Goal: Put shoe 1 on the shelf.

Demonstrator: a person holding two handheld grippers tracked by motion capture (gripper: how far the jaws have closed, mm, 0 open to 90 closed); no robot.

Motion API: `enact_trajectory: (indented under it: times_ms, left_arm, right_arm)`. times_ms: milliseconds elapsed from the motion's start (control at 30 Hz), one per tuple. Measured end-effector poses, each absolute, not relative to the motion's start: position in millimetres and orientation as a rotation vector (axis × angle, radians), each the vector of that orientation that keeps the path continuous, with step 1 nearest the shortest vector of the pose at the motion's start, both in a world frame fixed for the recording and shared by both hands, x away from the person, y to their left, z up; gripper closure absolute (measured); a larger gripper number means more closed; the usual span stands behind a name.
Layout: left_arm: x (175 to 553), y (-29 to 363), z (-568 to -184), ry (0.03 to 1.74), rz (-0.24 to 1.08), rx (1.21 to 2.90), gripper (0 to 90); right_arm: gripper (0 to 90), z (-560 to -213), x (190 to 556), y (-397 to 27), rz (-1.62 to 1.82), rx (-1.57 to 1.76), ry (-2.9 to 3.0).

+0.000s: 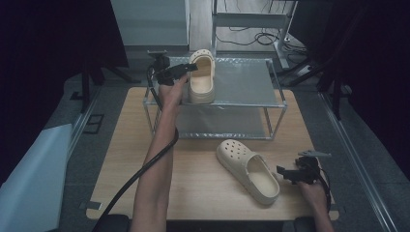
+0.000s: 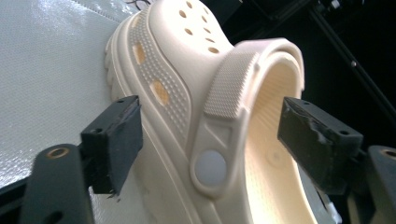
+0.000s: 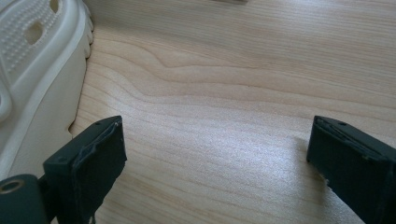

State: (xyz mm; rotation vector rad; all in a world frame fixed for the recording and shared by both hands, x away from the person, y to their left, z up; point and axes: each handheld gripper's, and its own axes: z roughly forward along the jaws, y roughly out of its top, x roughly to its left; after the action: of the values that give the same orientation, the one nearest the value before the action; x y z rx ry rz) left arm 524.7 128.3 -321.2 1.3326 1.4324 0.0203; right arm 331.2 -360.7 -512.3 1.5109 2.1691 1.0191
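1. Left forearm stretched forward from the near edge of the table [image 1: 121, 159], hand wrapped round the left gripper [image 1: 186, 69] at the left end of the rack [image 1: 251, 79]'s top shelf.
2. Left gripper levelled roughly flat, aimed rightward at the heel of the upper clog [image 1: 202, 75].
3. Upper clog standing on the top shelf near its left end, toe toward the far edge, heel toward the near edge.
4. Left gripper view: jaws wide, straddling the upper clog [image 2: 205, 107] at the heel strap. One pad [image 2: 114, 140] outside the side wall, the other inside the foot opening. Gap visible on both sides, so no pinch.
5. Right hand low at the near right corner of the table, right gripper [image 1: 285, 175] pointing left, about level with the tabletop.
6. Lower clog [image 1: 247, 169] lying on the table, right of centre, toe toward the rack, heel toward the near edge.
7. Right gripper tips just beside the heel end of the lower clog, contact not resolvable from the high view.
8. Right gripper view: jaws wide, bare wood between them, lower clog [image 3: 37, 70] outside the left pad [image 3: 100, 158], near but not between the pads.
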Motion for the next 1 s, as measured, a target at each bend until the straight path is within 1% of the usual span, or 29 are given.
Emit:
enact_trajectory:
  times_ms: [267,667,1000]
  left_arm:
    - [506.6,137.8,-319.8,1.364,0.0,1.368,14.2]
    - [479.4,159.7,-326.9,1.297,-0.059,1.359,13.8]
    - [459.2,162.9,-329.8,1.239,-0.075,1.39,13.7]
  right_arm:
    - [4.8,-512.4,331.2,-359.9,1.019,1.506,2.169]
    - [4.9,-512.5,331.4,-359.4,1.021,1.504,2.17]
    - [4.9,-512.3,331.1,-359.3,1.024,1.495,2.174]
